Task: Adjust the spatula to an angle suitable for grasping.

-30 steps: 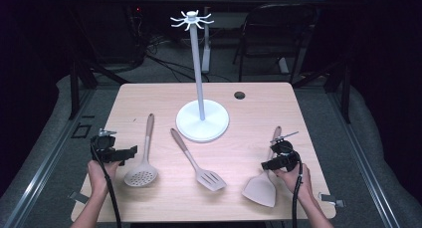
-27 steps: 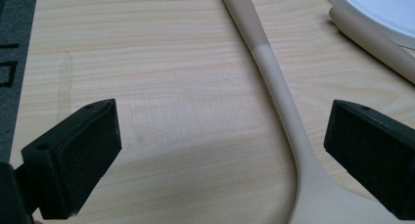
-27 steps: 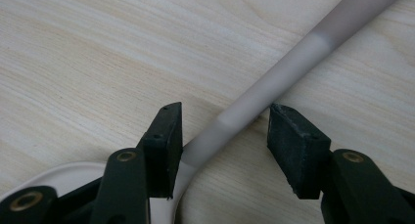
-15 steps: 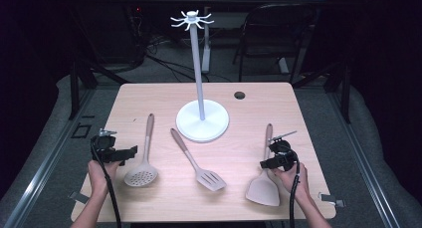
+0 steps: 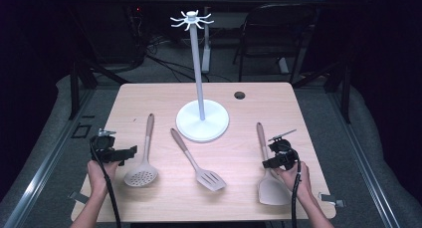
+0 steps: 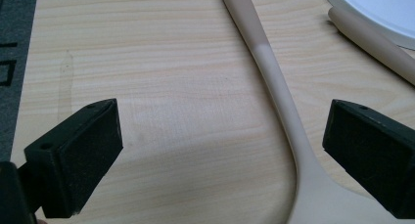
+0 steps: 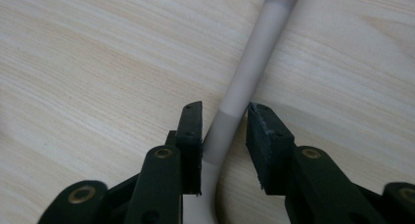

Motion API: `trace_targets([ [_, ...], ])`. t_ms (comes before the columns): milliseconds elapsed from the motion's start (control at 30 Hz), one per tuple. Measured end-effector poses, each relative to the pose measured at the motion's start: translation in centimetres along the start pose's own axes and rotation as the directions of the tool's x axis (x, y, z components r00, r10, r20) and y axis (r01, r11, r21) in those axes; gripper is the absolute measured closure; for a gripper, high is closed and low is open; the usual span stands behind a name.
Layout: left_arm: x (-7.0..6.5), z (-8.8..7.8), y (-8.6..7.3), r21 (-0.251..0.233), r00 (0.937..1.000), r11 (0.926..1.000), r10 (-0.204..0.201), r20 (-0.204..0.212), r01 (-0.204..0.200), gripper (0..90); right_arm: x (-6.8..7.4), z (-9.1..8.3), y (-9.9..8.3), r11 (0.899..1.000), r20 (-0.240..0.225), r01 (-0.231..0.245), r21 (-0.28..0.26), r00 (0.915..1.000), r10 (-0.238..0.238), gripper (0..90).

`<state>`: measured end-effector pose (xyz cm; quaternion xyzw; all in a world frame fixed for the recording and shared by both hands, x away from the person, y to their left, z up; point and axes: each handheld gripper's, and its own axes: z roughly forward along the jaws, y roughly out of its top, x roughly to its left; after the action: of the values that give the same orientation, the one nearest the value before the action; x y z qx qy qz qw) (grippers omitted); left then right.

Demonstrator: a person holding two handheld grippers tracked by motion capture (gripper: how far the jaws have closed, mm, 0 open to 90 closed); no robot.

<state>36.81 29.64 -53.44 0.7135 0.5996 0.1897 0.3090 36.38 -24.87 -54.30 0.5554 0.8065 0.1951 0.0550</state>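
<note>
Three beige utensils lie on the wooden table [image 5: 149, 96]: a perforated skimmer [image 5: 141, 176], a slotted turner [image 5: 210, 178] and a solid spatula [image 5: 272, 190]. My right gripper [image 5: 271, 163] straddles the spatula's handle [image 7: 244, 82] just above the blade. Its jaws have just been closing, and my right gripper [image 7: 222, 109] leaves only thin gaps either side of the handle. My left gripper [image 5: 130, 151] is wide open, low over the table. In the left gripper view the skimmer's handle [image 6: 274, 87] runs between the pads of my left gripper [image 6: 223, 106], nearer the right one, touching neither.
A white hook stand [image 5: 201, 119] with a tall pole stands mid-table behind the utensils; its base [image 6: 381, 9] and the turner's handle [image 6: 372, 43] lie beyond my left gripper. A dark round hole [image 5: 240, 95] marks the table's far right. A chair [image 5: 278, 29] stands behind.
The spatula's handle has swung to the left, and the right gripper's jaws have drawn in around it. The left gripper has not moved.
</note>
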Motion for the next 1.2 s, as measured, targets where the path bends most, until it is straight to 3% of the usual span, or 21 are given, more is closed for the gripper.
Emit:
trace_targets([
  [267, 0.1, -0.1, 0.0, -0.001, 1.0, 1.0, 0.002, 0.0, -0.002, 1.2, 0.4, -0.4, 0.0, 0.998, 0.015, 0.036, 0.055, 0.9992, -0.037, 74.7],
  [367, 0.0, -0.1, 0.1, -0.004, 1.0, 1.0, 0.001, -0.002, -0.001, 1.2, 0.7, -0.5, 0.2, 0.995, 0.044, 0.052, 0.079, 0.9975, -0.056, 74.8],
  [500, 0.0, -0.2, 0.1, -0.003, 1.0, 1.0, 0.0, -0.002, 0.0, 1.2, 0.9, -0.3, 0.2, 0.997, 0.037, 0.043, 0.062, 0.9983, -0.046, 74.5],
  [600, -0.1, -0.1, 0.2, -0.005, 1.0, 1.0, 0.0, -0.003, 0.0, 1.3, 1.0, -0.3, 0.5, 0.997, 0.072, 0.055, 0.061, 0.9956, -0.06, 74.3],
  [667, -0.2, -0.1, 0.2, -0.002, 1.0, 1.0, 0.003, -0.003, -0.003, 1.3, 1.1, -0.1, 0.5, 0.998, 0.056, 0.041, 0.044, 0.9975, -0.044, 74.2],
  [700, -0.2, -0.1, 0.2, -0.003, 1.0, 1.0, 0.003, -0.002, -0.003, 1.3, 1.2, -0.1, 0.7, 0.997, 0.08, 0.049, 0.057, 0.9954, -0.053, 74.2],
  [1033, -0.2, -0.1, 0.2, 0.0, 1.0, 1.0, 0.005, -0.006, -0.005, 1.5, 1.2, 0.5, 0.9, 0.997, 0.078, 0.044, 0.068, 0.9957, -0.05, 74.9],
  [1067, -0.2, 0.0, 0.2, 0.002, 1.0, 1.0, 0.007, -0.004, -0.007, 1.5, 1.4, 0.6, 0.8, 0.999, 0.091, 0.023, 0.046, 0.9955, -0.027, 75.1],
  [1167, -0.2, -0.1, 0.2, 0.002, 1.0, 1.0, 0.006, -0.003, -0.006, 1.5, 1.4, 0.6, 0.8, 0.998, 0.097, 0.027, 0.058, 0.9947, -0.033, 75.5],
  [1200, -0.2, -0.1, 0.2, 0.002, 1.0, 1.0, 0.007, -0.003, -0.007, 1.5, 1.6, 0.8, 0.7, 1.0, 0.091, 0.008, 0.03, 0.9958, -0.011, 75.7],
])
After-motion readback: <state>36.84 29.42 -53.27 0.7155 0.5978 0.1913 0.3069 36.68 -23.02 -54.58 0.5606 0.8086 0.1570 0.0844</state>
